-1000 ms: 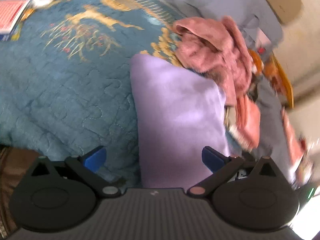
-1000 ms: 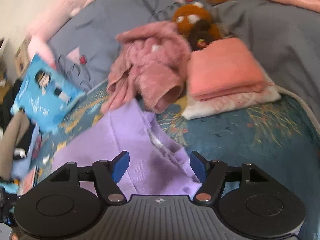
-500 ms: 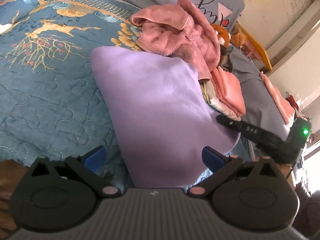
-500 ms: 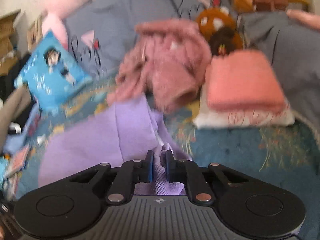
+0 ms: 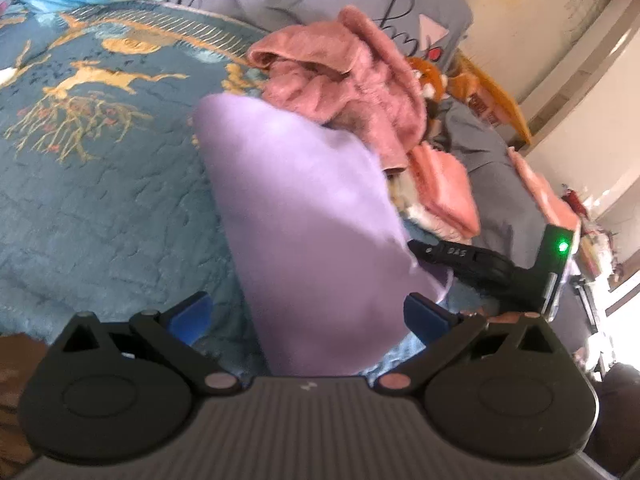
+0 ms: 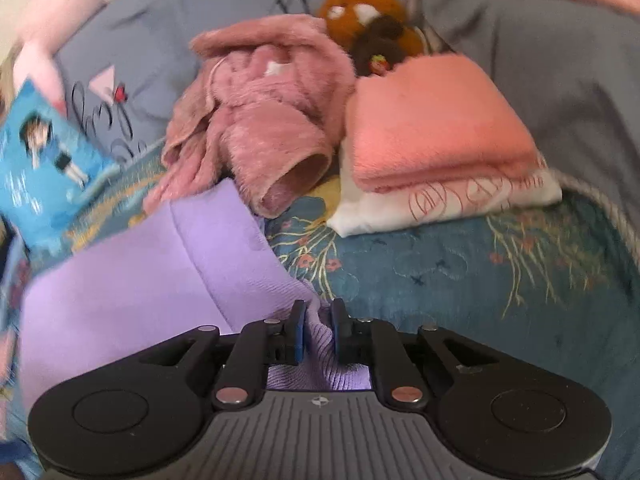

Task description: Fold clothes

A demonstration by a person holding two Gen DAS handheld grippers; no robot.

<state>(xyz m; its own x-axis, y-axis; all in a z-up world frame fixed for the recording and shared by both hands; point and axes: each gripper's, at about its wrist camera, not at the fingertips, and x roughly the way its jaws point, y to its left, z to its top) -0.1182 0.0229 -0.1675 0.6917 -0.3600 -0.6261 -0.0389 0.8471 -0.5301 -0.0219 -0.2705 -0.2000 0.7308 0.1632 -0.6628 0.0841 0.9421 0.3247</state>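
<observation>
Now my right gripper (image 6: 316, 332) clamps the soft lilac knit garment's (image 6: 160, 264) ribbed hem; my left gripper (image 5: 306, 316) gapes apart, needing the opposite corner next.

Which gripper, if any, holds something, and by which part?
The right gripper pinches the purple garment at its ribbed edge. The left gripper is open and holds nothing.
</observation>
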